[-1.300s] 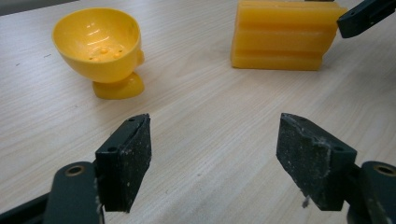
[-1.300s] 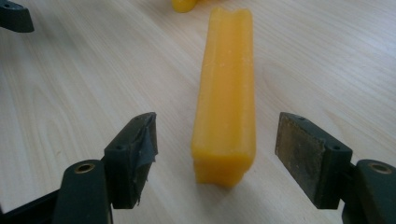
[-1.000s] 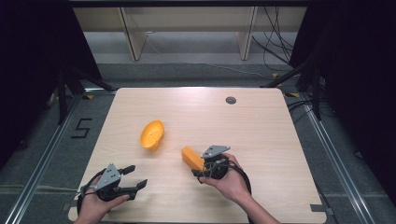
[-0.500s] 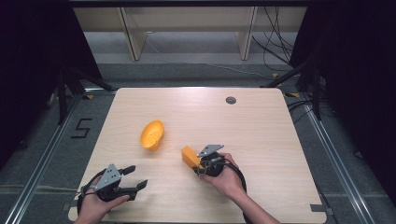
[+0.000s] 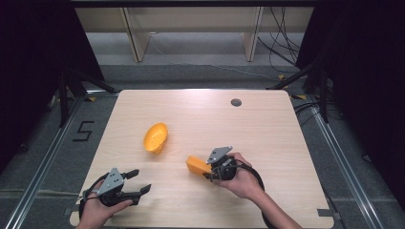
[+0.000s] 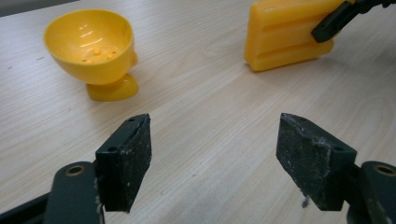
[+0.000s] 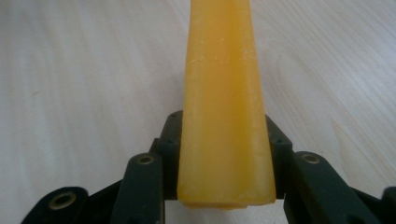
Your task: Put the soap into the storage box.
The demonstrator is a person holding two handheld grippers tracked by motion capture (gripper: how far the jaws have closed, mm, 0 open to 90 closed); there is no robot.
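Now | my right claw (image 5: 206,170) grips the yellow block (image 5: 196,165), lower centre of frame, low over the worktop (image 5: 267,133) | my left claw (image 5: 138,182) gapes wide, empty, lower left | yellow bowl (image 5: 155,137) tipped, centre-left, untouched | goal unstated; block held, bowl likely next

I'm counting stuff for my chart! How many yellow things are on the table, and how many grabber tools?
Yellow bowl: 1
Yellow block: 1
Grabber tools: 2, the left gripper and the right gripper
Total: 4
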